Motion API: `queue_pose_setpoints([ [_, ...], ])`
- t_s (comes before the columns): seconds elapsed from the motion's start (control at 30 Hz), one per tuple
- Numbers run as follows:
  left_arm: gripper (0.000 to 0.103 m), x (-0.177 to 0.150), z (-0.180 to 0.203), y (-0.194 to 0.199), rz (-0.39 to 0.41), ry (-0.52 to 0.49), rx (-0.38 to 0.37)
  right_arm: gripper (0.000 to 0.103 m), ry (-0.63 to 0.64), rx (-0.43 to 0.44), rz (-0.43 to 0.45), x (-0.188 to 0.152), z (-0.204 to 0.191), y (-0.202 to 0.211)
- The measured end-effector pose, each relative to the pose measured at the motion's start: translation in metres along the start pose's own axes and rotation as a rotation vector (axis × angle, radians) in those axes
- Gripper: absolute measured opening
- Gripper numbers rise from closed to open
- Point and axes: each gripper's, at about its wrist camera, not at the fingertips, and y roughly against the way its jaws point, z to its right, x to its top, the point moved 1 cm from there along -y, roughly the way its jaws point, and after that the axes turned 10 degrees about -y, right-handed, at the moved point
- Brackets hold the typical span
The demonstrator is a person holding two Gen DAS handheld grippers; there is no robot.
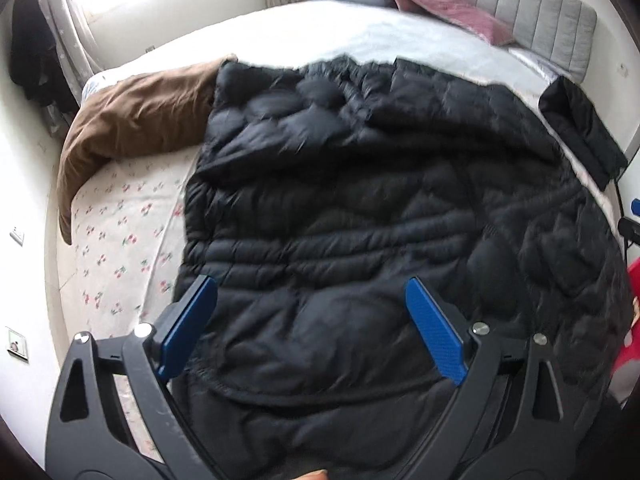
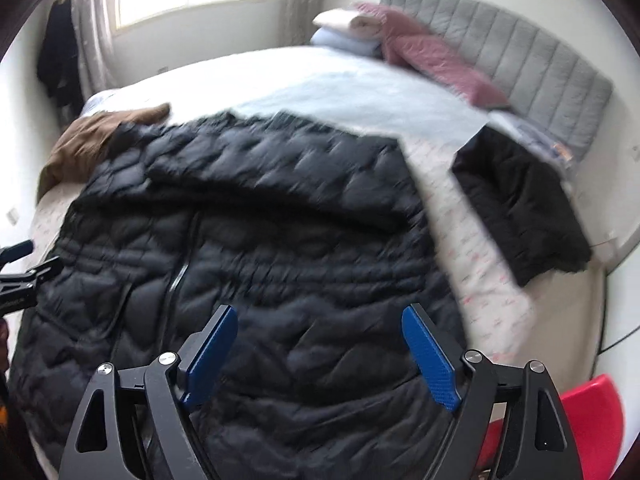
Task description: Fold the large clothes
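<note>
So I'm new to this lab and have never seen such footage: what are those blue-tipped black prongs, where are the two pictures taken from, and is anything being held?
The prongs are two-finger grippers that a person holds, one in each hand. Each carries a wide-angle camera looking along its fingers, so one picture is from the left gripper and the other from the right gripper. Both look down on a bed with a flowered sheet. A black puffer jacket lies spread on it, one sleeve folded across. A brown garment lies beside it, and a smaller black garment near the grey headboard. Nothing is held: both grippers stand open above the jacket.
</note>
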Motion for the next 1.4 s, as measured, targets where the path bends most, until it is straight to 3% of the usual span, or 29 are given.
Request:
queue_pose_setpoints([
  [0.4,0.095,-0.078,-0.058,-0.005,-0.187,-0.07,-0.032,0.085,-0.041,-0.015,-0.108,-0.04,0.07,-0.044],
  [0.63,0.095,-0.113,-0.072,-0.006,-0.24,0.004,-0.233,0.086,-0.079,0.022,-0.155,-0.064,0.105,-0.053],
  [0.93,0.095,-0.136,-0.071,0.01,-0.2,0.04,-0.437,0.086,-0.223,0.159,-0.21,-0.087,0.169,-0.039],
  [1.2,0.082,-0.154,-0.07,0.021,-0.184,0.091,-0.537,0.086,-0.346,0.206,-0.221,-0.103,0.21,-0.039],
  [1.4,0.07,-0.167,-0.068,0.033,-0.174,0.139,-0.67,0.085,-0.377,0.191,-0.201,-0.105,0.222,-0.039],
])
